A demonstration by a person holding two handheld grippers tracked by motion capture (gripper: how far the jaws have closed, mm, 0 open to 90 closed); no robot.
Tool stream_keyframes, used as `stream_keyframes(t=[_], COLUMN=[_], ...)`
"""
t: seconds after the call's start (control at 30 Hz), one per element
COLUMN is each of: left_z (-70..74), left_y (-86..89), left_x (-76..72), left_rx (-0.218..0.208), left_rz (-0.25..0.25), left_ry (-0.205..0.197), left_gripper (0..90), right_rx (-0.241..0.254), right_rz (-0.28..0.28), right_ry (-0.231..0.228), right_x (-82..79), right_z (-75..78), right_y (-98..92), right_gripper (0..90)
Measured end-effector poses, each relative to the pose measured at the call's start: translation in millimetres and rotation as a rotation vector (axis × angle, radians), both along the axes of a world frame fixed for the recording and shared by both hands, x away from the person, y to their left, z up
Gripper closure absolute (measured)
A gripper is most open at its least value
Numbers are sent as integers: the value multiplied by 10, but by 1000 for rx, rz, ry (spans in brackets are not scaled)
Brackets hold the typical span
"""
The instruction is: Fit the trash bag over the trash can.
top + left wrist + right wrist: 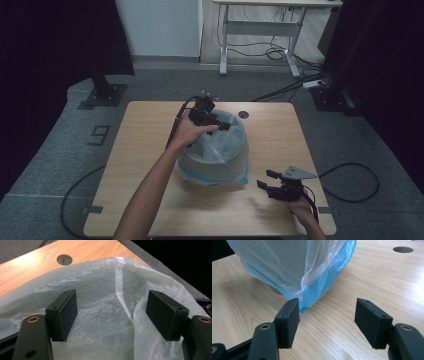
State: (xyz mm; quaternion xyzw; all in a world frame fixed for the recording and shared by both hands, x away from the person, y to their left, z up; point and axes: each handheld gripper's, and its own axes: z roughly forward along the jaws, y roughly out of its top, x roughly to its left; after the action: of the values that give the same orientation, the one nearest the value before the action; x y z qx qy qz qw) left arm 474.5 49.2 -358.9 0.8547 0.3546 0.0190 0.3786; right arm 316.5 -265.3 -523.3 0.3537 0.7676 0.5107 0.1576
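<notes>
The translucent plastic bag (220, 150), draped over a blue bin (322, 287) mid-bench, looks partly fitted. The left tool (212, 119) hovers at the bag's far rim, jaws apart, gripping nothing. The right tool (270, 181) waits apart near the front right corner.

One mark can be read: a dark digit "9" (100, 135) on the grey floor (60, 150), just left of the table (150, 115) in the high view. It lies flat on the carpet, well apart from the bag. The bag, the table top and the grippers carry no text, label or brand that can be made out in any view.
</notes>
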Motion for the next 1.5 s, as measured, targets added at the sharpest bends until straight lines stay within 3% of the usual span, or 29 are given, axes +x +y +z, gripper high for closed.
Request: stream_keyframes(t=[0.2,0.47,0.6,0.7,0.87,1.03,1.3,1.5], left_z=[-101,-216,-256,-243,-115,54,161,141], left_y=[-97,-238,-276,-262,-154,3,171,161], left_x=[51,66,75,74,13,-114,-358,-505], left_rx=[57,150,169,166,122,52,4,-1], left_rz=[-18,-35,-36,-37,-20,-7,-44,-70], left_ry=[36,47,54,49,10,-29,-33,-37], left_gripper=[266,271,266,264,265,269,264,264], right_rx=[4,-2,-3,-5,-10,-13,-18,-26], right_rz=[-8,-15,-13,-14,-16,-15,-13,-8], right_ry=[0,5,5,7,6,6,13,16], right_x=[-6,-1,-6,-6,-6,-10,-10,-10], right_z=[7,2,3,1,5,5,-6,-16], right_y=[-35,-41,-38,-38,-37,-31,-10,11], right_gripper=[355,356,356,357,357,357,356,357])
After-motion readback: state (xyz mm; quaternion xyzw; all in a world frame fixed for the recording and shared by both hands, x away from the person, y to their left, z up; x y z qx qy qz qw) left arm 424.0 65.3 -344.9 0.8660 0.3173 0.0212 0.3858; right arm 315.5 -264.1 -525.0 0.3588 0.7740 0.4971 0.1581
